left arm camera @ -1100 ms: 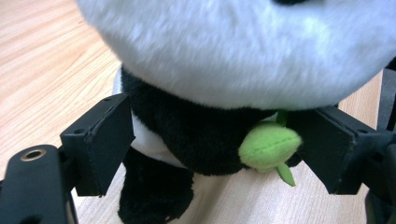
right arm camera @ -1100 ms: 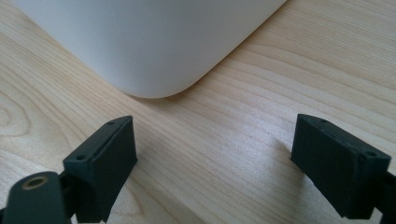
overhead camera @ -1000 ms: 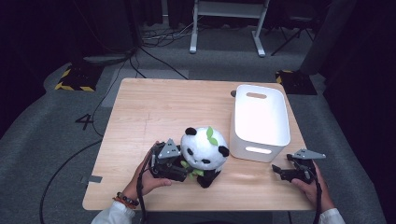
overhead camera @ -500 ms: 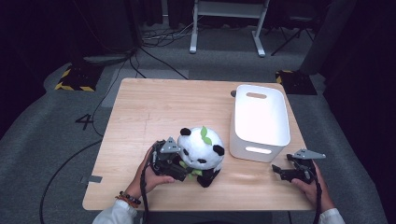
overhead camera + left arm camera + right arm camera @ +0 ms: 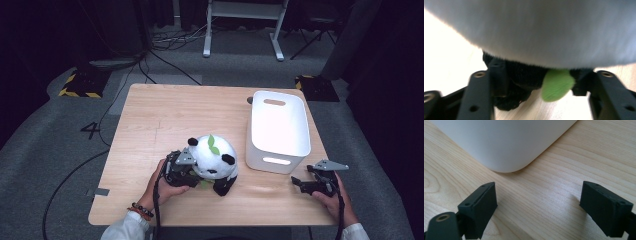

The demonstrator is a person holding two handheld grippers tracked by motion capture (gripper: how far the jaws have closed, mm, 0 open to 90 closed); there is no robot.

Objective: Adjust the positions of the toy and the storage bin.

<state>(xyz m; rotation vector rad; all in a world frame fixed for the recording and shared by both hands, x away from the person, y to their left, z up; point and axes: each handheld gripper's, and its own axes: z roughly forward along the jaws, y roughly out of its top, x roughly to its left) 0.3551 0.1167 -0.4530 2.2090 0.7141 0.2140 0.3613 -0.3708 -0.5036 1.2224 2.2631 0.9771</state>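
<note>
A white plastic bin (image 5: 278,131) stands empty on a wooden table (image 5: 165,115). Just left of the bin sits a plush panda (image 5: 214,162), tilted. The left gripper (image 5: 181,172) has its jaws clamped on the panda's black lower body. The right gripper (image 5: 305,183) rests near the bin's front right corner, jaws wide apart, holding nothing.

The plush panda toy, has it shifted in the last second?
No, the black-and-white plush panda toy keeps its gap from the white plastic bin; its head tipped slightly.
</note>
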